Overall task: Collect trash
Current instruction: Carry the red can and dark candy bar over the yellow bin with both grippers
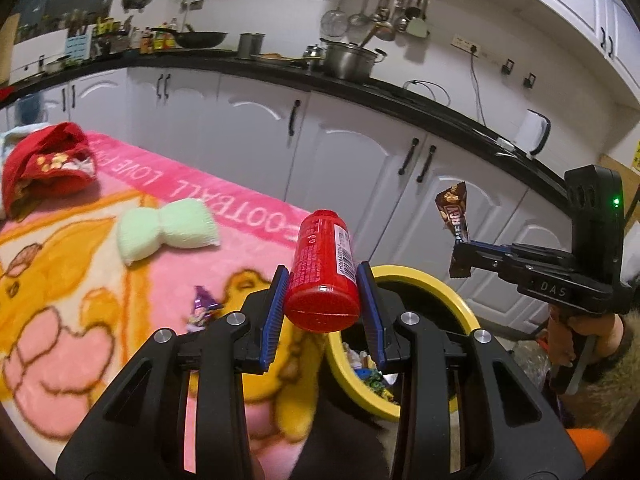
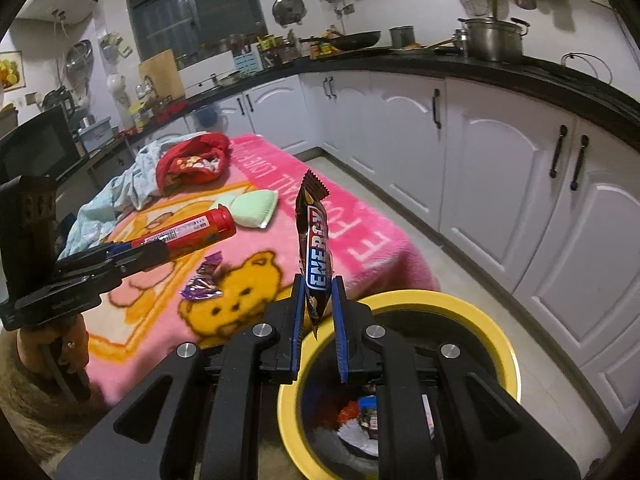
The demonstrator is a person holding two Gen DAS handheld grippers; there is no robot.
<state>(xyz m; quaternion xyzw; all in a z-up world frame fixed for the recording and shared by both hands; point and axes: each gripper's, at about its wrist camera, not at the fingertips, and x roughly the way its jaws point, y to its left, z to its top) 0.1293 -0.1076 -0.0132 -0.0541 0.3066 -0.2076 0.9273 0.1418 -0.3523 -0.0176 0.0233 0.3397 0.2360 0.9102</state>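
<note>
1. Left wrist view shows the left gripper [image 1: 322, 300] with its jaws pinching a red bottle [image 1: 323, 270] just beyond the near left rim of the yellow-rimmed bin [image 1: 436, 284]; released here, it could strike the rim and roll onto the pink blanket [image 1: 140, 208]
2. Right gripper [image 2: 318, 312] has its jaws pressed on the lower end of a snack bar wrapper [image 2: 315, 240], upright over the bin's far rim; the limp wrapper might flutter outside
3. Purple candy wrapper [image 2: 203, 280] lies on the blanket, near the bin, uncollected and easy to overlook
4. Readable writing: "ENERGY" on the bar wrapper, "DAS" on a gripper body, "FOOTBALL" and "LOVE" on the blanket; the bottle's print is too small to read
</note>
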